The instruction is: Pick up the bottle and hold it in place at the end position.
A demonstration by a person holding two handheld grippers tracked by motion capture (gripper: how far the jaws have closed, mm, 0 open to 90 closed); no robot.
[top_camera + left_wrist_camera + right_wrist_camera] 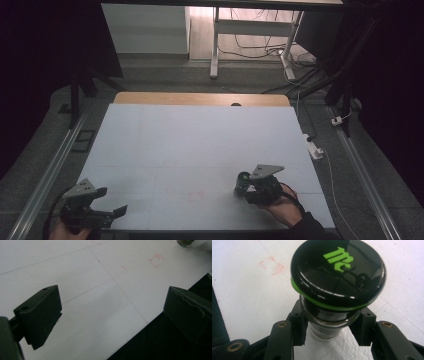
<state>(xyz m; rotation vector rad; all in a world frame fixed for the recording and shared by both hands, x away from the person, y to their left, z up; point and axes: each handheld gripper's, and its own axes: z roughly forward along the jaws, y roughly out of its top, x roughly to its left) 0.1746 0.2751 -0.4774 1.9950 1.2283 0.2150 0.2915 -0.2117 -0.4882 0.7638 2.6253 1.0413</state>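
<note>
I see open white board (200, 145) on every side of the jar (243, 182); just beside it only the right gripper (250, 187) obstructs.

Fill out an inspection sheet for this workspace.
Surface: white table top with thin lines and a faint red square mark.
Job's things: glass jar with black lid, green ring and logo, standing upright.
Clutter: nothing seen.
Grippers: right gripper shut on the jar's neck; left gripper open, holding nothing, near the table's front edge.
Cables: loose cables on the floor beyond the table.
Surroundings: white desk frame, dim room.
</note>
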